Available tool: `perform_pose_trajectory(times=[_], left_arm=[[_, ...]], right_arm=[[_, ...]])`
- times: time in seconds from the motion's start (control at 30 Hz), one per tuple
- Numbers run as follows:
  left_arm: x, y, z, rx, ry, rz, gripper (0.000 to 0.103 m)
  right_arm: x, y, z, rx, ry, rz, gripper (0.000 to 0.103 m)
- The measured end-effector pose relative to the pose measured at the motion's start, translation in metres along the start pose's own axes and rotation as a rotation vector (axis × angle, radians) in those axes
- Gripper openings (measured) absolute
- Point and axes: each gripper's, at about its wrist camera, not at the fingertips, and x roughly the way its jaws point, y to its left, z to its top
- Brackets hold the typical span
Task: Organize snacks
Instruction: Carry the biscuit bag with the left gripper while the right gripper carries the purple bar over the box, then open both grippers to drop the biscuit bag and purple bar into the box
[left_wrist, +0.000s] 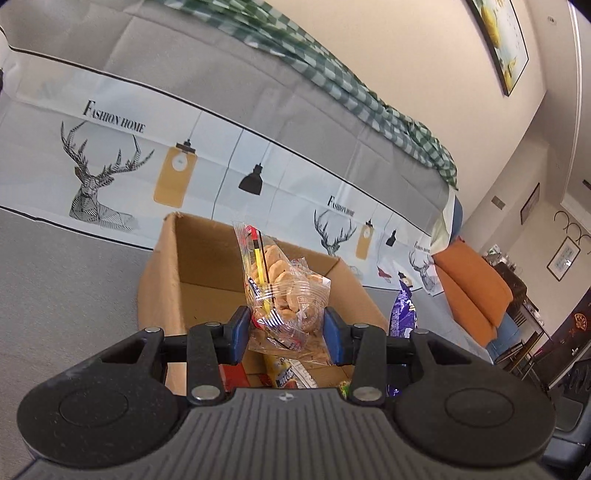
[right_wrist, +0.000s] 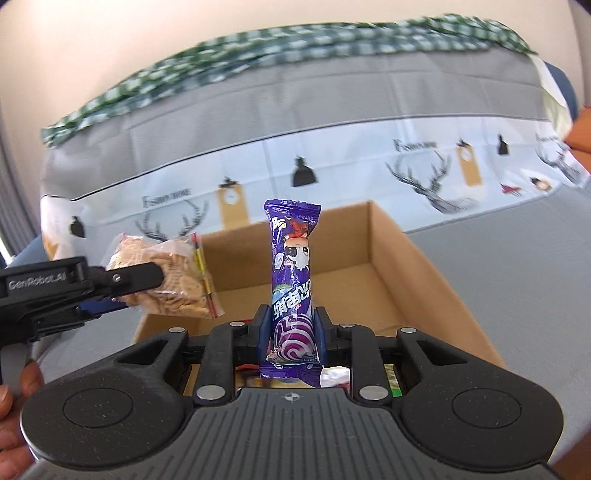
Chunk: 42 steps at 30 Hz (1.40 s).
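My left gripper (left_wrist: 288, 323) is shut on a clear bag of small round biscuits (left_wrist: 286, 291) and holds it above the open cardboard box (left_wrist: 207, 266). The same bag (right_wrist: 173, 271) and left gripper (right_wrist: 147, 286) show in the right wrist view at the box's left edge. My right gripper (right_wrist: 291, 332) is shut on a purple snack packet (right_wrist: 293, 280), held upright over the near end of the cardboard box (right_wrist: 417, 258). The purple packet (left_wrist: 404, 310) shows at the right in the left wrist view. Several other wrapped snacks (left_wrist: 286, 373) lie in the box beneath the grippers.
The box sits on a grey sofa seat (right_wrist: 517, 266) with a deer-print cover (left_wrist: 110, 166) on the backrest and a green checked blanket (left_wrist: 332, 74) on top. An orange cushion (left_wrist: 469, 291) lies to the right. A hand (right_wrist: 22, 384) holds the left gripper.
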Motion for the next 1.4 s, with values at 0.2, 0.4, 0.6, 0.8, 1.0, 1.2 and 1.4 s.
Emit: perform_pose_trajectory(times=[0.2, 0.4, 0.6, 0.8, 1.0, 1.2, 1.4], left_arm=[[0.01, -0.006, -0.002, 0.004, 0.01, -0.012, 0.046], [0.013, -0.006, -0.002, 0.005, 0.013, -0.014, 0.046], [0.013, -0.007, -0.003, 0.011, 0.013, -0.012, 0.046], [0.012, -0.008, -0.003, 0.016, 0.013, -0.015, 0.046], [0.013, -0.008, -0.003, 0.021, 0.011, -0.016, 0.046], [0.012, -0.008, -0.003, 0.024, 0.01, -0.017, 0.046], [0.014, -0.008, -0.002, 0.018, 0.037, -0.015, 0.06]], right_arm=[[0.002, -0.01, -0.001, 0.008, 0.002, -0.026, 0.026], [0.002, -0.012, -0.001, 0.007, 0.0, -0.032, 0.026], [0.001, -0.01, -0.002, 0.0, -0.004, -0.037, 0.026], [0.0, -0.009, -0.002, -0.005, -0.006, -0.039, 0.026], [-0.001, -0.008, -0.001, -0.015, -0.015, -0.039, 0.026], [-0.006, -0.008, 0.0, -0.018, -0.062, -0.044, 0.026], [-0.001, -0.005, 0.0, -0.022, -0.039, -0.042, 0.037]])
